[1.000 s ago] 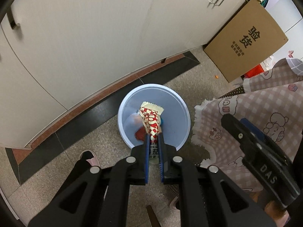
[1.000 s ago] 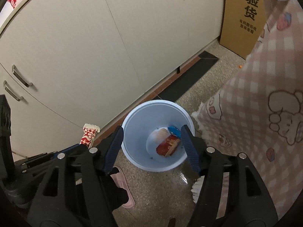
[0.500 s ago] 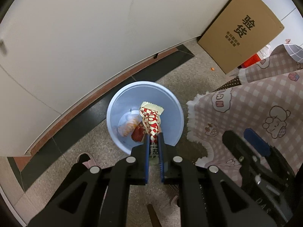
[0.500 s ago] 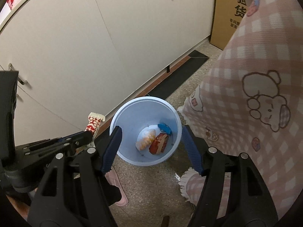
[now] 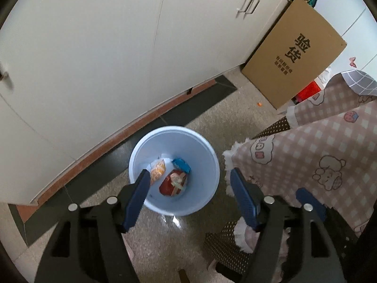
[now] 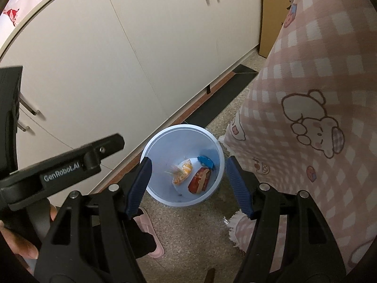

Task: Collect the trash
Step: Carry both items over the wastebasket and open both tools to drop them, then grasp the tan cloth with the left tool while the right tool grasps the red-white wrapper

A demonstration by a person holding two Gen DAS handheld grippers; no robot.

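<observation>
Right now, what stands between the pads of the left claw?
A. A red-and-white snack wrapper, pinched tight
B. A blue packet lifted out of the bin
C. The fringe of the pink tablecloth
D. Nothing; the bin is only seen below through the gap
D: the left claw is opening with nothing between its pads, and the wrappers lie inside the light blue trash bin below.

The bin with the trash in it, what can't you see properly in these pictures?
- Bin: its near wall hides part of the floor inside, both views.
- Falling wrapper: motion-blurred, right wrist view; print unreadable.
- Blue wrapper: too small to read.
- Pink slipper: mostly behind the right gripper's fingers.
- Cardboard box: cut off by the checked cloth.
</observation>
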